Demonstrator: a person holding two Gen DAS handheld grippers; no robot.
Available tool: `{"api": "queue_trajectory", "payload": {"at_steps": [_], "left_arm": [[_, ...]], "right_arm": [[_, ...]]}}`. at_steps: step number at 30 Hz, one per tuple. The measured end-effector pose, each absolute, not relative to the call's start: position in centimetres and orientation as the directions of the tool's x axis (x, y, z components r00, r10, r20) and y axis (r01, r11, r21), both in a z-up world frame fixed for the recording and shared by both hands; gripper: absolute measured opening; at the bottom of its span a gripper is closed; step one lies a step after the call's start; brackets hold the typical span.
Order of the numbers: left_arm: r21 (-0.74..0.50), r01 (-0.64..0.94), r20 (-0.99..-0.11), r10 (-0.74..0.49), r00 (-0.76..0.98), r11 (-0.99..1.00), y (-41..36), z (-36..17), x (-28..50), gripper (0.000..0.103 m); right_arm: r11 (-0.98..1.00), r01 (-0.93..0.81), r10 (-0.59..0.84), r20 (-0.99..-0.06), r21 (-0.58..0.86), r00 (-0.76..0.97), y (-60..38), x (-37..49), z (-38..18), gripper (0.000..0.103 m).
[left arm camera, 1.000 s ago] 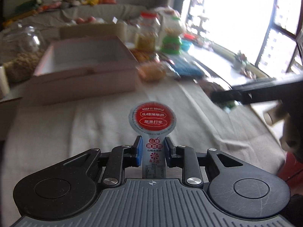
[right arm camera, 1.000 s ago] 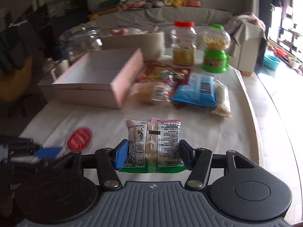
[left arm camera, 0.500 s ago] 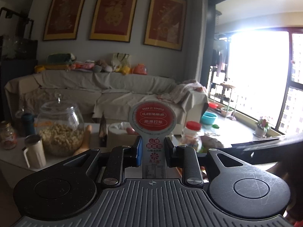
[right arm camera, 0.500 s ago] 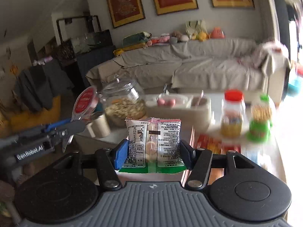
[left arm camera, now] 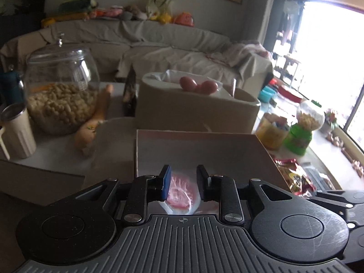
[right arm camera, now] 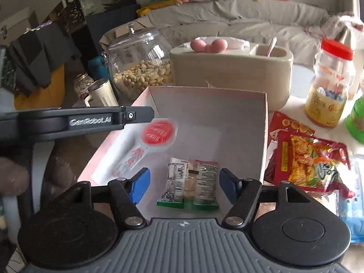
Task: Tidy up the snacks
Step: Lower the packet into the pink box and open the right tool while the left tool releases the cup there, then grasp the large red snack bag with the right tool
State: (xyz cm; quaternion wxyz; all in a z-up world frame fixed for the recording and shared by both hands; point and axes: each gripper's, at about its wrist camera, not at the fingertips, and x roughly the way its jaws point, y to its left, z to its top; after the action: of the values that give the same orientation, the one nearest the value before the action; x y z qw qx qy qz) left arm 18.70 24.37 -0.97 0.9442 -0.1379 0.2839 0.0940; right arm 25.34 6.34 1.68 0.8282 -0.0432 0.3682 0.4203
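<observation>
Half a second before, both grippers had clamped their snacks in mid-air. Now the right gripper (right arm camera: 183,185) had spread its fingers, the green-edged packet (right arm camera: 190,185) lying inside the pink box (right arm camera: 265,122); the left gripper (left arm camera: 183,179) had released the blurred red-topped jelly pouch (right arm camera: 151,141) over the box.

Two snack packets (right arm camera: 190,184) inside pink box (right arm camera: 264,136)

One pink box (right arm camera: 265,122) holds two snacks: one red-topped sachet (right arm camera: 159,134), one white packet (right arm camera: 191,186). Beside it: one peanut jar (right arm camera: 140,68), one red-capped jar (right arm camera: 329,84), one mug (right arm camera: 102,93), three pink eggs (right arm camera: 209,45).
</observation>
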Motion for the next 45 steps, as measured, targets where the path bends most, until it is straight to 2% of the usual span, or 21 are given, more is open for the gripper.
{"api": "queue_trajectory", "payload": {"at_steps": [3, 7, 10, 13, 16, 20, 23, 25, 29, 32, 34, 36, 37, 38, 45], "left_arm": [[-0.318, -0.270, -0.527, 0.068, 0.847, 0.909, 24.6, -0.7, 16.8, 0.028], [-0.382, -0.243, -0.511, 0.015, 0.860, 0.892, 22.3, 0.4, 14.0, 0.028], [-0.391, -0.155, -0.515, -0.076, 0.854, 0.907, 18.8, 0.4, 12.5, 0.028], [-0.339, -0.039, -0.513, -0.150, 0.845, 0.940, 14.8, -1.0, 11.5, 0.028], [-0.318, -0.015, -0.593, -0.187, 0.784, 0.948, 11.7, -3.4, 11.8, 0.028], [-0.323, -0.038, -0.684, -0.205, 0.700, 0.946, 10.2, -6.0, 12.5, 0.027], [-0.326, -0.049, -0.700, -0.207, 0.683, 0.944, 10.1, -6.5, 12.4, 0.026], [-0.339, -0.056, -0.700, -0.212, 0.682, 0.939, 10.3, -6.5, 12.3, 0.026], [-0.357, -0.062, -0.697, -0.222, 0.681, 0.932, 10.3, -6.6, 12.2, 0.026], [-0.379, -0.058, -0.689, -0.240, 0.684, 0.923, 10.2, -6.9, 12.2, 0.026], [-0.387, -0.061, -0.685, -0.242, 0.687, 0.920, 10.3, -6.9, 12.0, 0.026], [-0.391, -0.068, -0.681, -0.239, 0.692, 0.918, 10.5, -6.8, 11.7, 0.026], [-0.399, -0.072, -0.677, -0.241, 0.696, 0.914, 10.7, -6.9, 11.6, 0.026], [-0.410, -0.075, -0.671, -0.245, 0.700, 0.909, 10.8, -6.9, 11.5, 0.026], [-0.491, -0.070, -0.627, -0.297, 0.720, 0.868, 10.9, -6.5, 11.5, 0.026]], "right_arm": [[0.619, -0.745, 0.708, -0.588, 0.249, 0.392, 3.4, 24.4, 2.4, 0.076], [0.652, -0.716, 0.713, -0.523, 0.248, 0.468, -2.7, 24.5, 2.8, 0.084], [0.727, -0.651, 0.642, -0.549, 0.217, 0.534, -6.3, 25.5, 2.3, 0.086], [0.781, -0.554, 0.599, -0.600, 0.290, 0.531, -9.4, 27.1, 0.6, 0.086], [0.780, -0.492, 0.615, -0.619, 0.386, 0.489, -10.9, 28.3, -0.9, 0.086], [0.786, -0.521, 0.603, -0.602, 0.334, 0.524, -9.4, 28.6, -1.9, 0.086], [0.780, -0.560, 0.605, -0.566, 0.279, 0.560, -7.8, 29.8, -1.8, 0.085], [0.784, -0.546, 0.606, -0.550, 0.295, 0.574, -6.9, 32.3, -1.3, 0.085], [0.774, -0.539, 0.609, -0.623, 0.332, 0.490, -3.6, 39.3, -1.7, 0.085], [0.797, -0.588, 0.506, -0.683, 0.137, 0.527, 0.2, 41.0, -3.4, 0.085], [0.777, -0.624, 0.488, -0.703, 0.080, 0.517, 1.5, 40.7, -4.3, 0.080], [0.741, -0.648, 0.552, -0.711, 0.179, 0.435, 0.7, 40.5, -4.1, 0.062], [0.721, -0.653, 0.581, -0.716, 0.232, 0.388, 0.2, 40.3, -4.0, 0.058], [0.705, -0.657, 0.599, -0.719, 0.267, 0.351, -0.5, 39.7, -4.0, 0.056], [0.690, -0.672, 0.596, -0.738, 0.269, 0.317, -5.3, 33.2, -4.5, 0.053]]}}
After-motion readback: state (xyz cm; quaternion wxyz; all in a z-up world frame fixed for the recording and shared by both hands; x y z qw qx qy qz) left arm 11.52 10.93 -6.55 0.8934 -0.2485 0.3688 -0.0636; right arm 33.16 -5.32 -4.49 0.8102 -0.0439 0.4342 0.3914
